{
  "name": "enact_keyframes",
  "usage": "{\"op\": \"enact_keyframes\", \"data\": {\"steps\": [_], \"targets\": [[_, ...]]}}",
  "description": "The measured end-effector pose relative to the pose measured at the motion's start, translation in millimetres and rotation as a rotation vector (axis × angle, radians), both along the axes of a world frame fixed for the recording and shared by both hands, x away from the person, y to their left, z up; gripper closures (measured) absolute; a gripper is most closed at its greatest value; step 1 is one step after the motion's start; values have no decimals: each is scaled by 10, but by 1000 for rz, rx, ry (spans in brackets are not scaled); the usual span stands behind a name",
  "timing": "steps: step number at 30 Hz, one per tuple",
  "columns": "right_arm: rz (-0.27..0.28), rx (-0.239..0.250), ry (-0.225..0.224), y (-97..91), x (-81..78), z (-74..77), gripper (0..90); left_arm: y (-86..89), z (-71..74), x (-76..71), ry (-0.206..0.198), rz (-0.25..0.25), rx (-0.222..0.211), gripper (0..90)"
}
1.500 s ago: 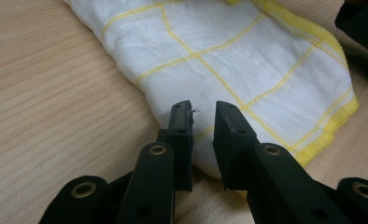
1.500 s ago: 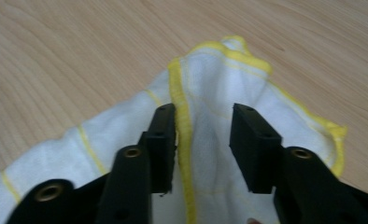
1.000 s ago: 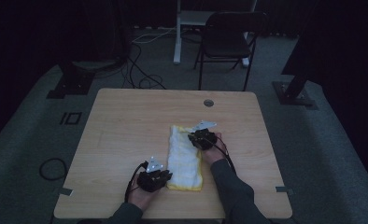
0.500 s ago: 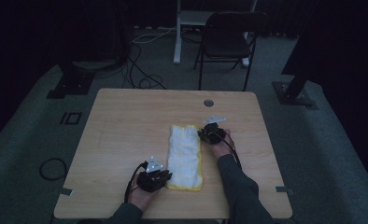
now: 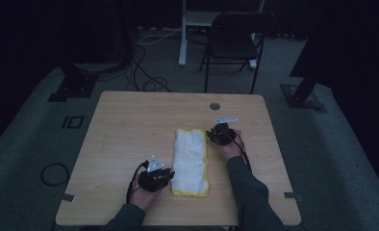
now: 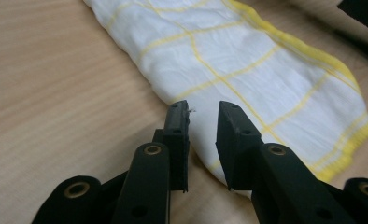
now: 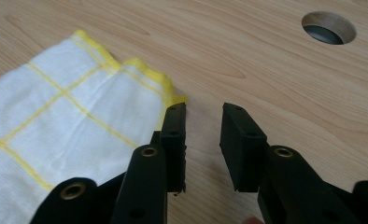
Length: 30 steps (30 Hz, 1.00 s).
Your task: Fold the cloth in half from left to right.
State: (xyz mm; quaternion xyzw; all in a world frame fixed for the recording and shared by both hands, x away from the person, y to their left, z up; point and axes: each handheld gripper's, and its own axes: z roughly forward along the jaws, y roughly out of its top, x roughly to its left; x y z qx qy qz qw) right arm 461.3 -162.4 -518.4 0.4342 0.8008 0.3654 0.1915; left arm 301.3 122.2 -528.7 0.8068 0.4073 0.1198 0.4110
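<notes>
A white cloth with yellow grid lines and a yellow hem (image 5: 191, 161) lies folded in a long strip on the wooden table (image 5: 130, 125). My left gripper (image 5: 168, 176) rests at the strip's near left edge. In the left gripper view its jaws (image 6: 203, 112) stand apart over the cloth's edge (image 6: 229, 60), not pressing it, and have just been opening. My right gripper (image 5: 210, 136) sits just off the strip's far right corner. Its jaws (image 7: 204, 114) have also just been opening, with bare wood between them and the cloth's corner (image 7: 65, 121) beside the left jaw.
A round cable hole (image 5: 214, 106) lies in the table beyond the right gripper, seen too in the right gripper view (image 7: 329, 28). A dark chair (image 5: 235, 38) and a white desk leg stand past the far edge. Cables lie on the floor.
My right gripper has slid to the right, off the cloth's far corner, and its jaws have parted. The left hand has stayed in place, with its jaws a little wider.
</notes>
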Motion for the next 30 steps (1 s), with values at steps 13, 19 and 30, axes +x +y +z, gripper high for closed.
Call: {"op": "enact_keyframes", "data": {"steps": [13,19,30], "targets": [[14,28,4,21,8,21,607,109,83,371,-20,52,-69,703],[15,33,-2,17,9,32,601,174,137,505,-39,74,-77,677],[23,51,10,17,3,33,592,174,122,712,-49,79,-66,642]]}}
